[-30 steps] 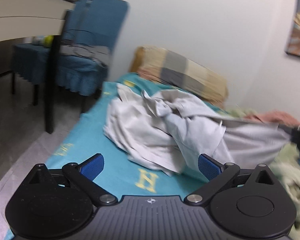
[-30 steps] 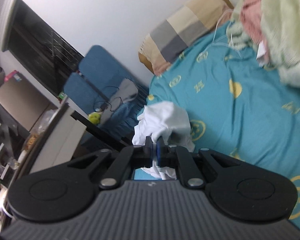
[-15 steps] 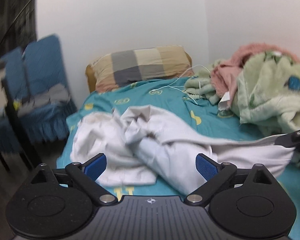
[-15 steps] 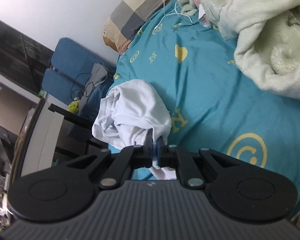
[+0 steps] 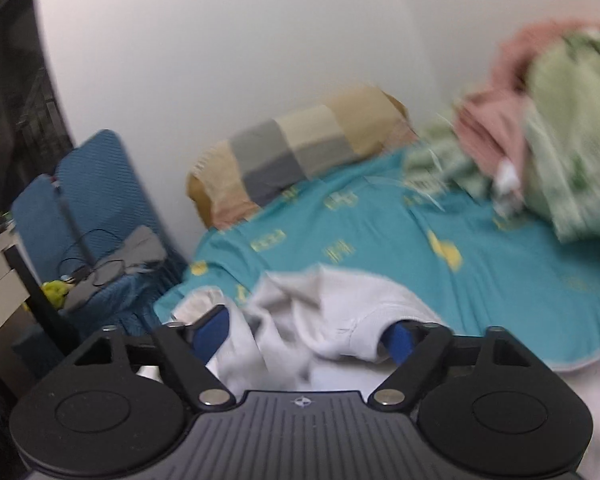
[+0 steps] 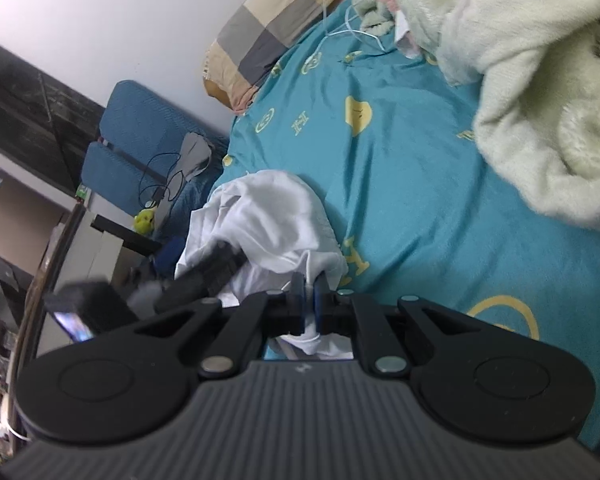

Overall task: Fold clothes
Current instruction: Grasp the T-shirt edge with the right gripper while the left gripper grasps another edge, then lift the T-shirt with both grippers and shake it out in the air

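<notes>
A crumpled white garment (image 5: 332, 312) lies at the near edge of the teal bed sheet (image 5: 380, 232). My left gripper (image 5: 306, 330) is open, its blue pads on either side of a bunch of the cloth. In the right wrist view the same white garment (image 6: 268, 224) hangs bunched over the sheet (image 6: 400, 184), and my right gripper (image 6: 308, 300) is shut on a fold of it. The left gripper's black body (image 6: 204, 276) shows pushed into the cloth from the left.
A checked pillow (image 5: 300, 156) lies at the head of the bed against the wall. A heap of green and pink blankets (image 6: 540, 80) fills the right side. Blue chairs (image 5: 92, 216) and a table stand left of the bed. A white cable (image 6: 340, 12) lies near the pillow.
My left gripper has moved in close and now straddles the white cloth. The right gripper keeps its hold, with the garment drawn nearer to it.
</notes>
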Tool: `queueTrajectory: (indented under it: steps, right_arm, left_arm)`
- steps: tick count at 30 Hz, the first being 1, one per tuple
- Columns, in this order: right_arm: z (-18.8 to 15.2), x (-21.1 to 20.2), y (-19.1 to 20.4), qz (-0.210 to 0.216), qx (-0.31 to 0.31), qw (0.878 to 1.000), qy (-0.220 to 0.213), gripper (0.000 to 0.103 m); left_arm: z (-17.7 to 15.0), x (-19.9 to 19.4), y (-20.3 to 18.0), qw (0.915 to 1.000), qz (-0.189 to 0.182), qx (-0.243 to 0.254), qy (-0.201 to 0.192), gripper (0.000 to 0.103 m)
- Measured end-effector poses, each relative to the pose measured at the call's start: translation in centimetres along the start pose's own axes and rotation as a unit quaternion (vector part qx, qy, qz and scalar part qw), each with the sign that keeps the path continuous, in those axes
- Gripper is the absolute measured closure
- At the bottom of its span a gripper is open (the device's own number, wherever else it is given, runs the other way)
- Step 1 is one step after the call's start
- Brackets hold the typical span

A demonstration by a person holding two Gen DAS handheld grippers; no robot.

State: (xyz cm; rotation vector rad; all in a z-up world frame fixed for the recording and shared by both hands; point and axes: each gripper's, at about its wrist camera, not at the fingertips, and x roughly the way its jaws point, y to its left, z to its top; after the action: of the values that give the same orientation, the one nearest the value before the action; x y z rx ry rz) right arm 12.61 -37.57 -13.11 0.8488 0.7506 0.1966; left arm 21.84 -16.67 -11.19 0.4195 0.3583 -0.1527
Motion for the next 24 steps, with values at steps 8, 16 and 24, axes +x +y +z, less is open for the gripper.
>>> queueTrajectory:
  steps: [8, 16, 24]
  right_arm:
    - [0.1, 0.5, 0.0, -0.008, -0.013, 1.0, 0.0, 0.095]
    - [-0.1, 1.4, 1.5, -0.039, -0.077, 0.996, -0.027, 0.096]
    - [-0.7, -3.1, 3.9, -0.017, -0.115, 0.986, -0.116, 0.096]
  left_arm:
    - [3.7, -0.2, 2.1, 0.998, -0.026, -0.058, -0.003, 0.083]
    - [4.2, -9.1, 6.3, 0.99, -0.026, -0.131, -0.044, 0.095]
    - [-0.2, -21.6, 8.8, 0.9818, -0.023, -0.159, -0.102, 0.095]
